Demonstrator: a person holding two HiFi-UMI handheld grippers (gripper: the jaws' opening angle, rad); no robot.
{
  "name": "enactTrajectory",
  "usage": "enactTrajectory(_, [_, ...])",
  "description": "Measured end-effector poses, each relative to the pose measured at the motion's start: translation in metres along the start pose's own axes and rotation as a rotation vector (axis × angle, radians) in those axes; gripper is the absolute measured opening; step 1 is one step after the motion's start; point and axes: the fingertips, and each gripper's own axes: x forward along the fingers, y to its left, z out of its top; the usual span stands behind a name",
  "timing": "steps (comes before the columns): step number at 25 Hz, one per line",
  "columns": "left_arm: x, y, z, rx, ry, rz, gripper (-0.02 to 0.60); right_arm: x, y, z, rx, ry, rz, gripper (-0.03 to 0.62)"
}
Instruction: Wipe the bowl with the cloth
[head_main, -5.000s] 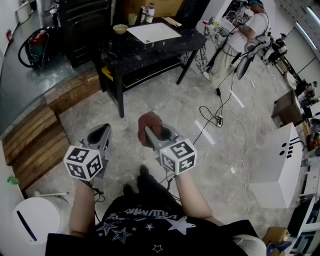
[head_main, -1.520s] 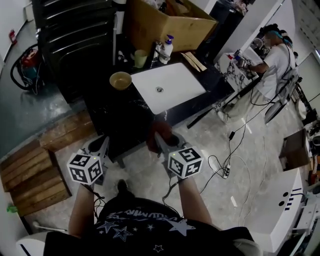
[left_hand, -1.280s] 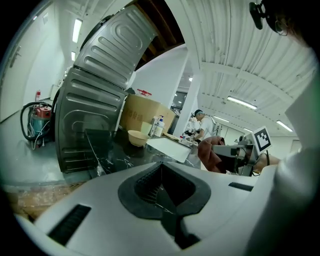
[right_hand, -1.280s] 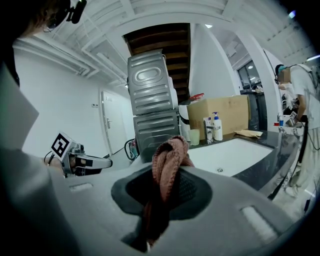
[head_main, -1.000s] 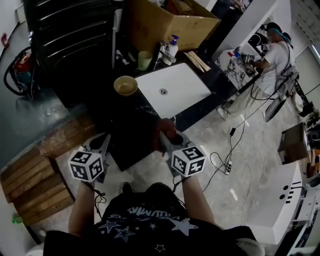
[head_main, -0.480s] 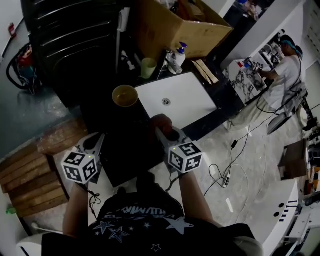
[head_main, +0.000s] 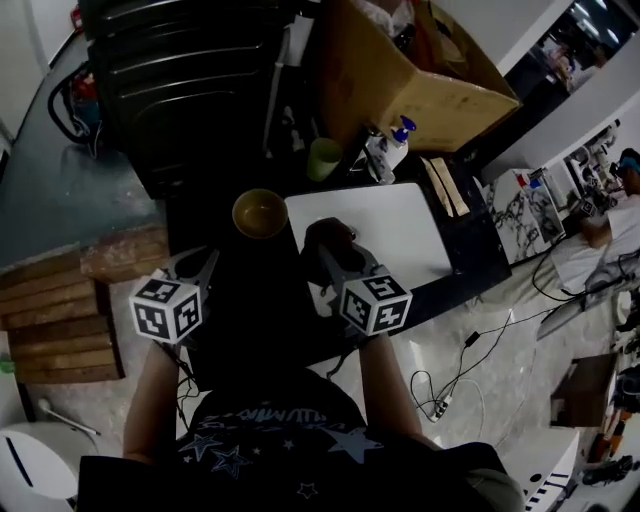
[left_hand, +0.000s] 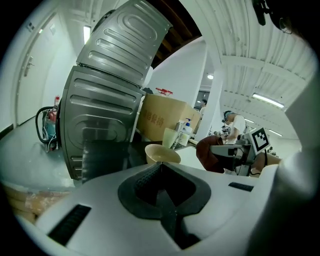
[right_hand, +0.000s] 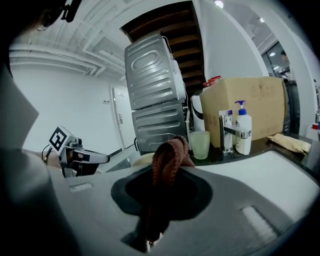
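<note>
A tan bowl (head_main: 260, 213) stands upright on the dark counter (head_main: 250, 310), just left of a white sink (head_main: 385, 235). The bowl (left_hand: 162, 153) also shows straight ahead in the left gripper view. My left gripper (head_main: 197, 272) is shut with nothing in it, short of the bowl and to its lower left. My right gripper (head_main: 332, 250) is shut on a reddish-brown cloth (head_main: 327, 237), which hangs bunched over the sink's left edge, right of the bowl. The cloth (right_hand: 169, 159) sticks up between the jaws in the right gripper view.
Behind the sink stand a pale green cup (head_main: 322, 158), a tap (right_hand: 231, 134), a soap bottle (head_main: 391, 148) and a large cardboard box (head_main: 415, 75). A dark metal appliance (head_main: 190, 80) rises at the back left. Wooden planks (head_main: 60, 320) lie on the floor to the left.
I have walked up to the counter; bowl and sink now lie right before the grippers. The right gripper, still holding the cloth, has come over the sink's edge.
</note>
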Motion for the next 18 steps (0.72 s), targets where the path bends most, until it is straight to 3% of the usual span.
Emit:
enactTrajectory(4, [0.019, -0.004, 0.011, -0.060, 0.006, -0.006, 0.009, 0.016, -0.017, 0.007, -0.003, 0.006, 0.048, 0.060])
enactTrajectory(12, [0.049, 0.018, 0.035, -0.179, -0.028, 0.103, 0.011, 0.045, -0.039, 0.012, -0.014, 0.038, 0.148, 0.060])
enactTrajectory(18, [0.071, 0.024, 0.032, -0.225, 0.006, 0.127, 0.109, 0.063, -0.047, 0.013, -0.027, 0.059, 0.216, 0.060])
